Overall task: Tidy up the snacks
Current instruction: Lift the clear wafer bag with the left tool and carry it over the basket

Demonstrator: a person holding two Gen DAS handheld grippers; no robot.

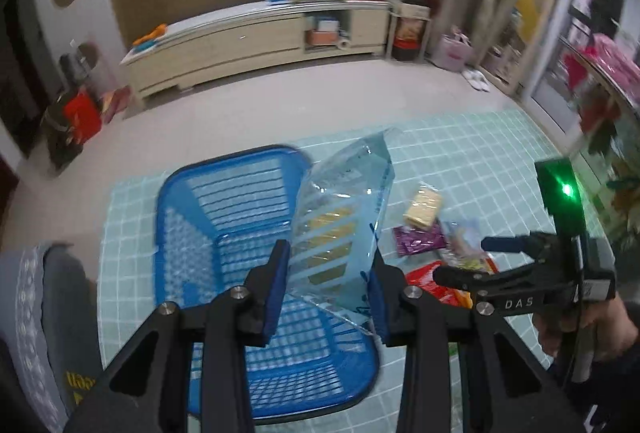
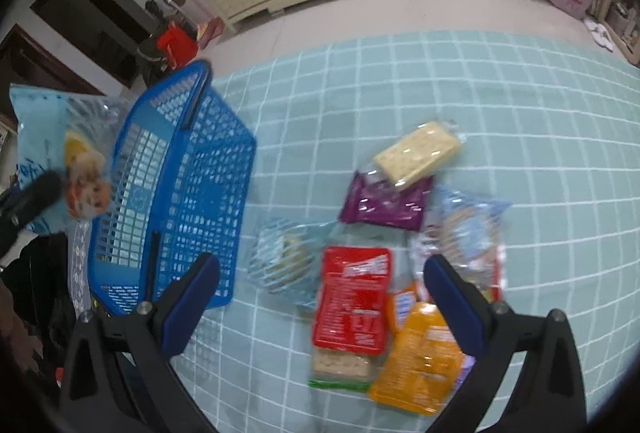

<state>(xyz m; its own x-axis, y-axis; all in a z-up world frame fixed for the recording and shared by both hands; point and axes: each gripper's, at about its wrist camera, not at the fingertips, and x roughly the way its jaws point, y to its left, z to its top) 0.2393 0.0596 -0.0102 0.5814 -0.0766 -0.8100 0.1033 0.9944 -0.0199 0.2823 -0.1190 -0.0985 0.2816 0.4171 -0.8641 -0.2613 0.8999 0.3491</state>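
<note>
My left gripper point(image 1: 330, 285) is shut on a light blue snack bag point(image 1: 344, 217) and holds it above the blue plastic basket point(image 1: 192, 233). The same bag point(image 2: 60, 149) shows at the far left of the right wrist view, beside the basket point(image 2: 180, 185). My right gripper point(image 2: 320, 297) is open and empty above a pile of snacks on the teal checked cloth point(image 2: 500, 113): a red packet point(image 2: 354, 297), an orange packet point(image 2: 420, 357), a purple packet point(image 2: 386, 203), a pale cracker pack point(image 2: 416, 149) and a clear blue bag point(image 2: 284, 261). The right gripper point(image 1: 472, 261) also shows in the left wrist view.
A clear bag of biscuits point(image 2: 468, 233) lies at the right of the pile. A long cream cabinet point(image 1: 256, 37) stands against the far wall. Red boxes point(image 1: 80, 117) sit on the floor at the left. A grey patterned cloth point(image 1: 36, 313) lies left of the basket.
</note>
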